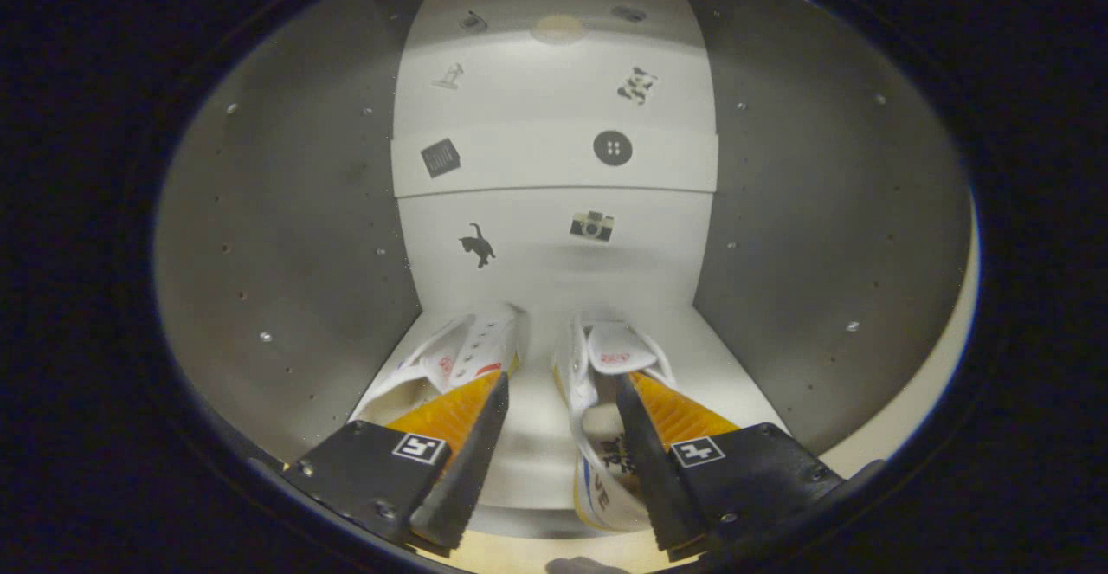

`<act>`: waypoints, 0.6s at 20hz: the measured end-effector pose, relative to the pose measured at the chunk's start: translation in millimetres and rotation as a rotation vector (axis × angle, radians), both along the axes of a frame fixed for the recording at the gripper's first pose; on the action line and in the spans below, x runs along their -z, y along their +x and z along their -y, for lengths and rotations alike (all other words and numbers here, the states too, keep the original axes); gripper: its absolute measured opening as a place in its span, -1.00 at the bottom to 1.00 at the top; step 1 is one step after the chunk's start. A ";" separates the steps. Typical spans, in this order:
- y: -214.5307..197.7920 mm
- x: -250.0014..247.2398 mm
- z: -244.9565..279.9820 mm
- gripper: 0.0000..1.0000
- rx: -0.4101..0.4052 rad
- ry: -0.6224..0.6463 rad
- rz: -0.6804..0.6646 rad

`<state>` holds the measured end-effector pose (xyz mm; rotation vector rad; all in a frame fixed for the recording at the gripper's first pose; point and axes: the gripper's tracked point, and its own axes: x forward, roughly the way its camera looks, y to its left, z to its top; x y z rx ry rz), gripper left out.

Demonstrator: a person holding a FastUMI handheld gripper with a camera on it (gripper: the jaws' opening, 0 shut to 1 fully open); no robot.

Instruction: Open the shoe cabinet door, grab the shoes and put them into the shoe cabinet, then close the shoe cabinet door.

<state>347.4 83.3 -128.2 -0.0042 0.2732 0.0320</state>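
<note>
I am looking into the shoe cabinet (554,158), with its white back wall ahead and its floor (541,435) below. Two white shoes stand side by side on that floor, toes toward the back wall. My gripper (563,381) is open, its fingers spread wide. The left finger lies over the left shoe (450,357). Over the opening of the right shoe (606,351) sits the right finger, and that shoe's inner side wall stands between the fingers. A strip of bare cabinet floor separates the two shoes. Neither finger visibly presses on a shoe.
Grey side walls (294,236) with rows of small holes close in on both sides. The back wall carries small dark stickers and a horizontal band (554,158) partway up. The cabinet's pale front edge (943,357) curves past on the right.
</note>
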 end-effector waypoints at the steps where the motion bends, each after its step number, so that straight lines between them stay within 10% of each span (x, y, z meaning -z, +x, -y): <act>1: -12.7 -3.9 2.4 0.63 0.007 -0.008 0.014; 12: -209.7 -34.9 -8.1 1.00 -0.036 0.021 0.137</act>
